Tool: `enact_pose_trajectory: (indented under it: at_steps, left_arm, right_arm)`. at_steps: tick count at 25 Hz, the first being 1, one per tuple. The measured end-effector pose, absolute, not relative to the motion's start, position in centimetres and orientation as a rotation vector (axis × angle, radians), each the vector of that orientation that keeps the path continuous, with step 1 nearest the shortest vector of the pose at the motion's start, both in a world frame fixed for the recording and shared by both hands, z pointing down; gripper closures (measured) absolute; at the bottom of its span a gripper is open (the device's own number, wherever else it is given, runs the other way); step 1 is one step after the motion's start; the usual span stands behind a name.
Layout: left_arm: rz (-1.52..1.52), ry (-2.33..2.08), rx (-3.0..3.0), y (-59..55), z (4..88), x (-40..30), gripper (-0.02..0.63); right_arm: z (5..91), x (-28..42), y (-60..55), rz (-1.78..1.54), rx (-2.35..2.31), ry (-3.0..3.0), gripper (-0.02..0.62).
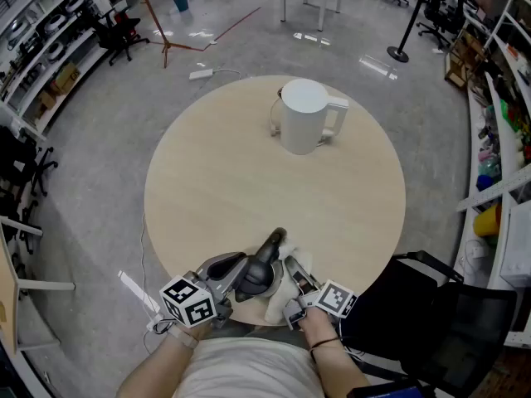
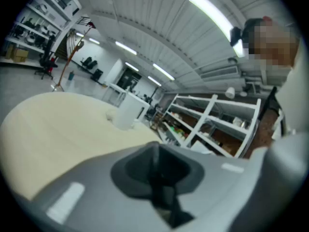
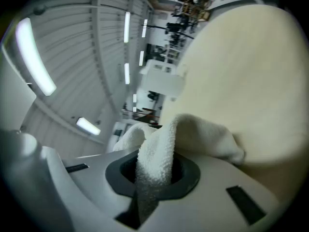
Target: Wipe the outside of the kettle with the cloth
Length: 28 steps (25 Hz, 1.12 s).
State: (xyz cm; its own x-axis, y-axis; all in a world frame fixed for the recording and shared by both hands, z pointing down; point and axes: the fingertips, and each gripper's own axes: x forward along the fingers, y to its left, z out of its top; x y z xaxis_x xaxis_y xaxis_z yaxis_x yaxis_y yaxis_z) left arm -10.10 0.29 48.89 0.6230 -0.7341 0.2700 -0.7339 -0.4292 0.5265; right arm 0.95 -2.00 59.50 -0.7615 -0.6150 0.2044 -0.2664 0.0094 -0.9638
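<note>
- Kettle point(image 1: 304, 117) upright on the far side of the table point(image 1: 207, 181), handle to the right; well apart from both grippers
- Left gripper point(image 1: 275, 240) at the near edge; jaws pressed together, nothing between them
- Right gripper point(image 1: 292, 269) just beside it; jaws clenched on the cloth point(image 3: 157, 158), which bunches onto the table

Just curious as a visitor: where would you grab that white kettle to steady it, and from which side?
Probably the handle, approached from the head view's right: it juts out there, clear of the kettle's wide, smooth body. The left gripper is shut and empty; the right gripper holds the cloth.
</note>
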Motion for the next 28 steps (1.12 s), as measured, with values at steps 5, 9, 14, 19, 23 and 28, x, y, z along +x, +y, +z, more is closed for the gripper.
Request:
enact_pose_trajectory:
  at_steps: [5, 9, 14, 19, 23, 28]
  left_arm:
    - [-0.027, -1.131, 2.226, 0.2, 49.2, -9.9, 0.568]
    - [-0.035, -1.116, 2.218, 0.4, 49.0, -10.0, 0.568]
    - [-0.050, -1.157, 2.212, 0.6, 49.0, -10.1, 0.569]
    - [-0.085, -1.214, 2.169, 0.3, 49.1, -10.2, 0.569]
    - [-0.137, -1.421, 2.053, 0.7, 48.9, -11.5, 0.571]
    - [-0.414, -1.445, 1.733, 0.9, 48.6, -14.4, 0.581]
  right_arm:
    - [60.1, -0.2, -2.2, -1.934, -0.774, 2.124, 0.548]
    - [64.1, 0.1, -2.6, -2.050, -0.823, 2.080, 0.548]
    - [57.5, -0.7, -2.0, -1.967, -0.663, 1.976, 0.548]
    - [56.8, 2.6, -1.6, -1.652, -0.847, 1.862, 0.548]
    - [68.8, 3.3, -1.9, -1.936, -1.215, 1.589, 0.548]
    - [60.2, -1.6, -6.7, -1.851, -0.854, 1.965, 0.548]
